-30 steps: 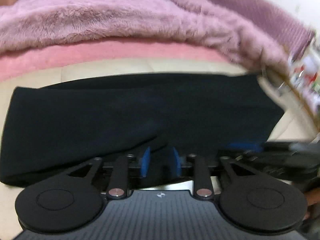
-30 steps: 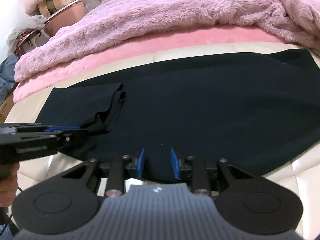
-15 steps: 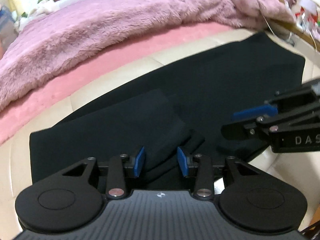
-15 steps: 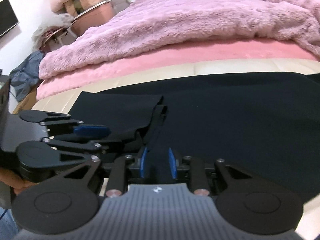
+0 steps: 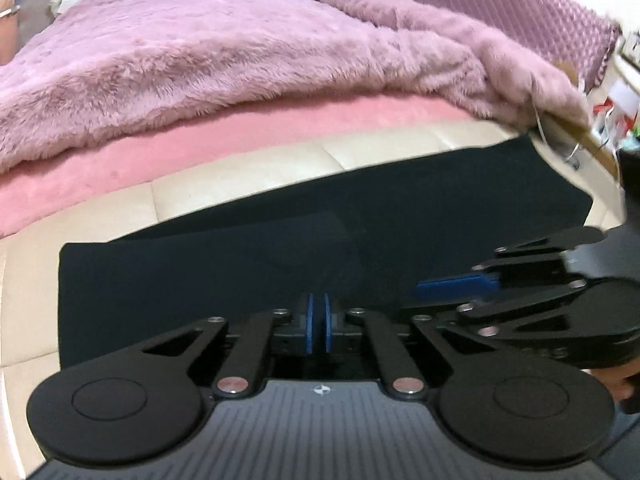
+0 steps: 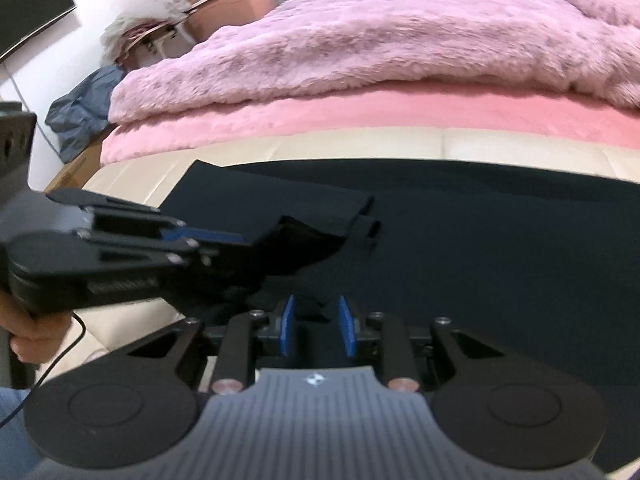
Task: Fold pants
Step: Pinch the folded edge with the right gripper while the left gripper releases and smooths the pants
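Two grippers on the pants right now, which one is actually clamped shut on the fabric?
The left gripper: its blue pads nearly touch, pinching the black pants. The right gripper has pads apart, fabric lying loose between them.

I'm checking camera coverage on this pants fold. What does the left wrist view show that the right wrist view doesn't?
Only the left wrist view shows the left gripper with its blue pads nearly together, plus the purple headboard.

Only the right wrist view shows the right gripper open, a lifted fold of fabric at the left gripper's tip, and the screen.

Both show the black pants and fuzzy blanket.
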Tool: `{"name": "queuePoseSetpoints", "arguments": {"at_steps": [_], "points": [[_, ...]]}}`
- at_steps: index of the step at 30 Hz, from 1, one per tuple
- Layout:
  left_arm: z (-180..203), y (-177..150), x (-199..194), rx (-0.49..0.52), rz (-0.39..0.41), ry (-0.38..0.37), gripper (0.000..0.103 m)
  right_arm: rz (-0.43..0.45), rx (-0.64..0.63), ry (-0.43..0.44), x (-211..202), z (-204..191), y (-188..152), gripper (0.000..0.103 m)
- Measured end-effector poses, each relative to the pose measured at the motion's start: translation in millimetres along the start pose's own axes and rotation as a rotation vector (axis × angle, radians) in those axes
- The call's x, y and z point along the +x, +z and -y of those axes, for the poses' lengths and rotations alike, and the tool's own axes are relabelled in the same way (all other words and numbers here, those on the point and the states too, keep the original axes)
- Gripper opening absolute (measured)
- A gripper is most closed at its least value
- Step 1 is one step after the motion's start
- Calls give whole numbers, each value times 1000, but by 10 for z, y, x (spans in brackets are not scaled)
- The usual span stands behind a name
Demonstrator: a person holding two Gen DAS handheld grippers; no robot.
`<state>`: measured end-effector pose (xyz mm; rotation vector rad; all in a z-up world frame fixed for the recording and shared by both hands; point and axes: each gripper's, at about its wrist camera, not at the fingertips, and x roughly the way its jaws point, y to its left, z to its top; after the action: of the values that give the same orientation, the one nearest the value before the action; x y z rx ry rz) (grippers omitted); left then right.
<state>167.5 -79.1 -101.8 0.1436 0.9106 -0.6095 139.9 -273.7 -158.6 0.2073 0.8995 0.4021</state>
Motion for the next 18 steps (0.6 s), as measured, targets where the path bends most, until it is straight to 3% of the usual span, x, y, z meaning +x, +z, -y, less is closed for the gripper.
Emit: {"name": "queuePoseSetpoints", "arguments": {"at_steps": [4, 5, 6, 7, 11, 13, 18], "points": [[-52, 83, -122, -14, 26, -4, 2, -33, -19, 6, 172, -50, 101, 21], [-62, 104, -142, -16, 29, -8, 2, -47, -22, 5, 191, -63, 105, 17], [-60, 121, -150, -8, 29, -14, 2, -56, -25, 7, 200, -75, 108, 4], [-45, 131, -152, 10, 24, -24, 2, -61, -29, 9, 191, -87, 99, 0], [69, 94, -63, 112, -40, -36, 6, -76, -40, 26, 89, -88, 13, 0], [102, 34, -26, 145, -52, -21, 21, -101, -47, 30, 82, -84, -50, 0], [164, -65, 18, 227, -68, 16, 42, -125, -47, 37, 85, -74, -132, 0]]}}
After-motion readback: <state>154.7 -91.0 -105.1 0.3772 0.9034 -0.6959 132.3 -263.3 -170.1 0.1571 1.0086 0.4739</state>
